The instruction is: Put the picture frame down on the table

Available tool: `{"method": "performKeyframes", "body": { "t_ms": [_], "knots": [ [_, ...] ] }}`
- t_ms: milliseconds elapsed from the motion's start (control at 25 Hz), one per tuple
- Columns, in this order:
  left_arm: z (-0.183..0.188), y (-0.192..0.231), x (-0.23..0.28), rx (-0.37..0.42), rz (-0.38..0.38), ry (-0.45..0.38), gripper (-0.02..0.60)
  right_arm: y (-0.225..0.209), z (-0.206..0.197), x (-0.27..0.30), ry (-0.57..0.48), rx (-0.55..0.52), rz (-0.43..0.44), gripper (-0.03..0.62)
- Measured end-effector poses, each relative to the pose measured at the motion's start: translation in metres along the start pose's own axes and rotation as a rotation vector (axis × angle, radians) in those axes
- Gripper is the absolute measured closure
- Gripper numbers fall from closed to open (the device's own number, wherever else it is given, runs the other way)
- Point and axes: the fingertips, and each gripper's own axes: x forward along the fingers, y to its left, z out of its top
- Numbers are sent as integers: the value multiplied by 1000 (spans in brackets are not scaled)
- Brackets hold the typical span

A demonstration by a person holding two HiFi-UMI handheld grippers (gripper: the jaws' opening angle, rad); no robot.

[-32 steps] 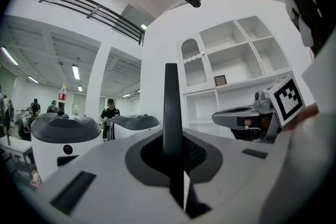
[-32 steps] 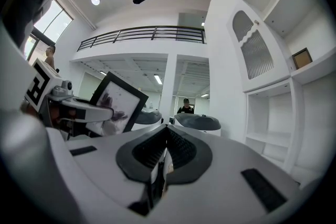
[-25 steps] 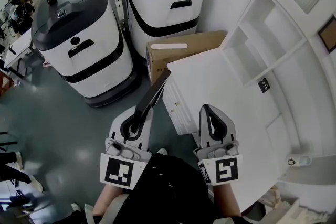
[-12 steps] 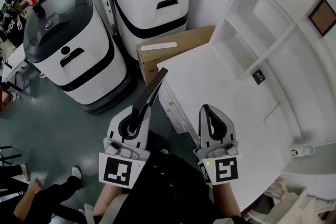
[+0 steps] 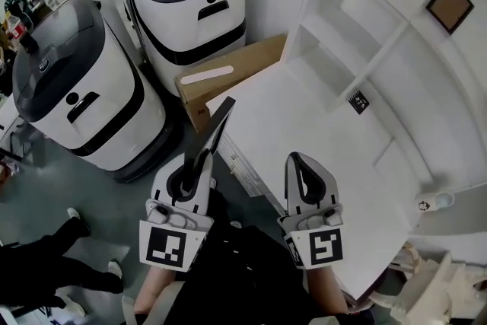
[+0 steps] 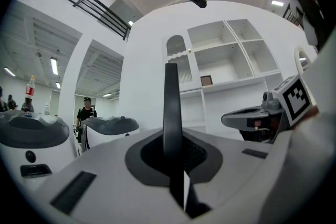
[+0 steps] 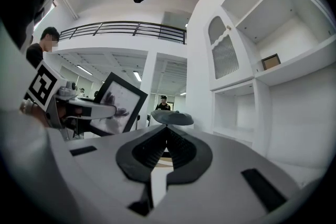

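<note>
My left gripper [image 5: 196,160] is shut on a black picture frame [image 5: 214,130], which stands on edge and sticks out ahead of the jaws. In the left gripper view the picture frame [image 6: 171,107] shows edge-on as a dark upright bar between the pads. The right gripper view shows the picture frame [image 7: 119,105] from its front, with a pale picture inside. My right gripper [image 5: 306,170] is shut with nothing in it and hovers over the near part of the white table [image 5: 304,118]. The frame's tip hangs over the table's left corner.
A cardboard box [image 5: 228,76] leans at the table's left edge. Two white and black machines [image 5: 190,4] stand on the floor beyond it. A white shelf unit [image 5: 380,19] rises behind the table, with a small brown frame [image 5: 447,5] on it. A person's legs [image 5: 46,270] are at lower left.
Both grippers and the view have swung right toward the table and shelves. The machines and box have slid to the left. A person's legs have come in at the lower left.
</note>
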Motion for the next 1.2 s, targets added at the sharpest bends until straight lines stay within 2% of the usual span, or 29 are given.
{"method": "performKeyframes", "body": {
  "t_ms": [520, 760, 880, 1200],
  "knots": [
    [-4, 31, 79, 10, -128, 18, 569, -33, -8, 60, 32, 12, -106, 592],
    [-5, 50, 119, 15, -226, 35, 569, -45, -11, 98, 47, 25, -176, 592],
    [-8, 57, 139, 17, -274, 50, 569, -48, -3, 115, 13, 30, -203, 592],
    [-12, 65, 181, 12, -424, 58, 569, -62, -11, 139, 64, 38, -332, 592]
  ]
}}
